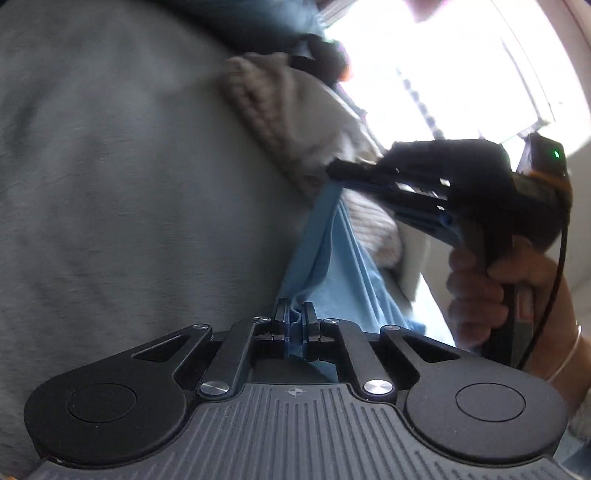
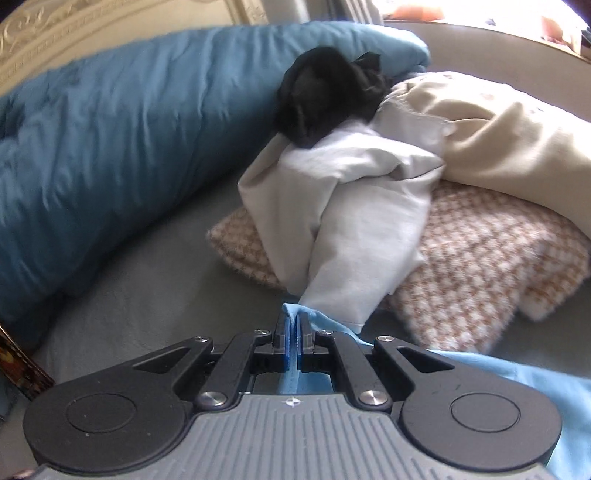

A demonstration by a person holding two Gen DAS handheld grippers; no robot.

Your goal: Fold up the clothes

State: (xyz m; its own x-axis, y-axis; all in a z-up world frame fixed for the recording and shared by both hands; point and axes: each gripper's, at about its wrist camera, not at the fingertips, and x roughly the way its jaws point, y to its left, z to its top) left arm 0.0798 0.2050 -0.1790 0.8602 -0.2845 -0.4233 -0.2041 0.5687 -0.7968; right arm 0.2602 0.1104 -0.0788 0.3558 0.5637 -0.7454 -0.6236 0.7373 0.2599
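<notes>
Over grey bedding point(image 1: 110, 184), the left gripper point(image 1: 294, 314) and right gripper point(image 2: 294, 323) each clench the stretched, creased light-blue cloth point(image 1: 332, 251).

Grey bedsheet point(image 2: 155, 295), teal duvet point(image 2: 110, 122), carved cream headboard point(image 2: 74, 26), bright window point(image 1: 461, 66).

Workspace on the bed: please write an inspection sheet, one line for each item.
Surface: grey bed sheet, wrinkled.
Job's things: light blue cloth garment, stretched between both grippers.
Clutter: black garment, pale grey garment, beige garment, piled on a brown-white checked knit.
Grippers: left gripper and right gripper both shut on the blue cloth.
Cables: black cable by the right hand.
Surroundings: teal duvet, bright window.
</notes>
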